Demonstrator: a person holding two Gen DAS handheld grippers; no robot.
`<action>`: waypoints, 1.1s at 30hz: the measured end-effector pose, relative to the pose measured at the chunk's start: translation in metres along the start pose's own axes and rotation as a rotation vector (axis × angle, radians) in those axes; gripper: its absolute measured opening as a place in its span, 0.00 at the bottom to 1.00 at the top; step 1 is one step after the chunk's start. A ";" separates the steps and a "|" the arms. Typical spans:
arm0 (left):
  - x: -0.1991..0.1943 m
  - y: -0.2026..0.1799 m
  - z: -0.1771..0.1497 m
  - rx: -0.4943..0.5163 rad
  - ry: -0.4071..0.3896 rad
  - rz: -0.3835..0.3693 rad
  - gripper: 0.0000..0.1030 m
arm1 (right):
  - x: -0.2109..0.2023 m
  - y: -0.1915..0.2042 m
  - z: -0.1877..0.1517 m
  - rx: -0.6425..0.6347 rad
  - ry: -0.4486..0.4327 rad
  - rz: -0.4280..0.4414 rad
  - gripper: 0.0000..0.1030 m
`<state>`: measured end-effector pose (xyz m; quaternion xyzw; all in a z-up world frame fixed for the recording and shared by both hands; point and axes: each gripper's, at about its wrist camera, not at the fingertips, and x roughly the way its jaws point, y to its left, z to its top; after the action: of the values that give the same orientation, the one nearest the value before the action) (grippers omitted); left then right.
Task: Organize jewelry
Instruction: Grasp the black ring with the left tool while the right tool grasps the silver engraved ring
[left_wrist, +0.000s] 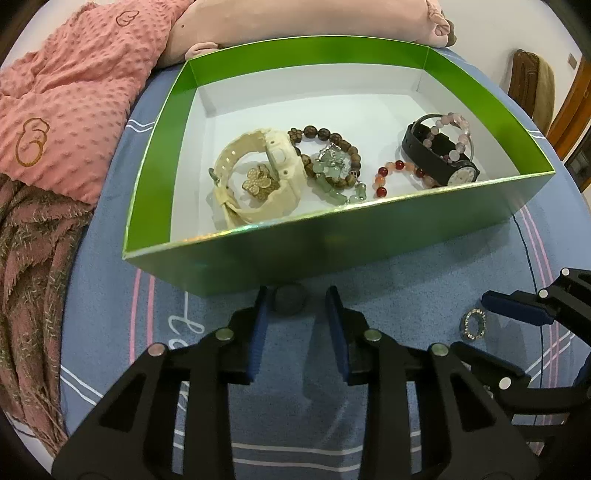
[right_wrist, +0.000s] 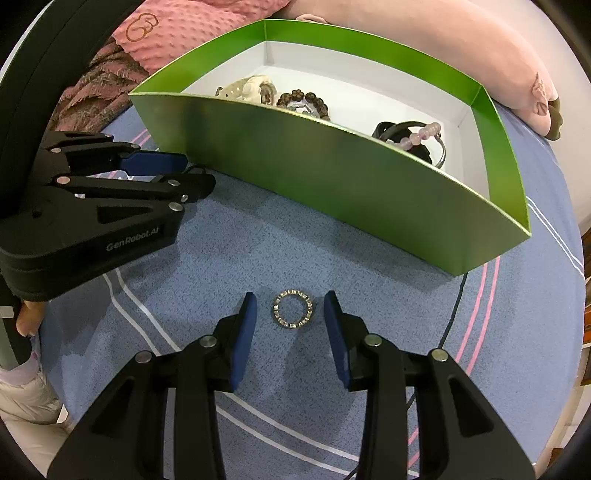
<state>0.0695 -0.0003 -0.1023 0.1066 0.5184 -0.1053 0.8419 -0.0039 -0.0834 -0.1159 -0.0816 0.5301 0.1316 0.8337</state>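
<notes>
Your right gripper (right_wrist: 290, 312) is spread wide, its blue pads either side of the small silver stone-set ring (right_wrist: 292, 309) lying on the blue striped bedsheet (right_wrist: 207, 280). Your left gripper (left_wrist: 297, 310), also spread, flanks a dark round object (left_wrist: 289, 299) beside the green cardboard box (left_wrist: 332, 243), which holds a cream watch (left_wrist: 255, 177), a black watch (left_wrist: 441, 158) and beaded bracelets (left_wrist: 325, 162). Its body reads "GenRobot.AI".

Pretty even indoor light from above, my fingers (right_wrist: 242, 332) drop soft shadows on the bedspread (right_wrist: 221, 258). Box (left_wrist: 332, 240) rim catches some glare. Heavy fisheye bending, black corners, reasonably sharp.
</notes>
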 end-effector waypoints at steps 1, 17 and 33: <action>0.000 -0.001 -0.001 -0.001 0.000 0.000 0.32 | 0.000 0.000 0.000 0.000 0.000 0.000 0.37; 0.005 0.012 0.005 -0.042 0.027 -0.056 0.41 | 0.002 -0.003 0.005 0.013 0.007 -0.008 0.37; 0.004 0.005 0.003 -0.022 0.028 -0.054 0.20 | -0.001 -0.002 0.003 -0.006 0.008 -0.001 0.20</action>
<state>0.0757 0.0035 -0.1043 0.0849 0.5338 -0.1207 0.8326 -0.0015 -0.0851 -0.1136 -0.0849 0.5331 0.1322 0.8314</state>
